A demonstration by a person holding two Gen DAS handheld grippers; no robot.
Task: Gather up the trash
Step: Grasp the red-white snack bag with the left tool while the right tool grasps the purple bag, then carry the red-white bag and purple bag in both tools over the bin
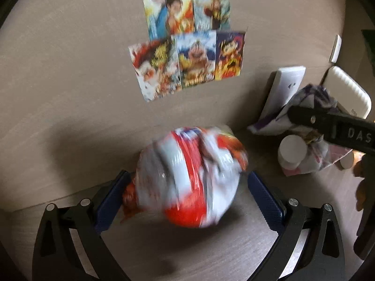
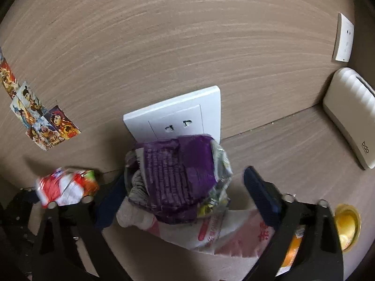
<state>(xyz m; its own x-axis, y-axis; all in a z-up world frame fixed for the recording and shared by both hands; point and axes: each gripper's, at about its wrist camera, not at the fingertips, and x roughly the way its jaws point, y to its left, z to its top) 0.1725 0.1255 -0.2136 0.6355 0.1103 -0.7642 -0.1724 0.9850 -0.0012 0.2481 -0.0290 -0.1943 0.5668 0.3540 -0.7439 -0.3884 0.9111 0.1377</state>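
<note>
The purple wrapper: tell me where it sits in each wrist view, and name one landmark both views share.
Left wrist view: the purple wrapper is at the right edge, mid-height, at the tip of the right gripper, in front of the white wall socket.
Right wrist view: the purple wrapper fills the lower centre, between the gripper's fingers, just below the same socket.
Shared landmark: the white wall socket.
</note>
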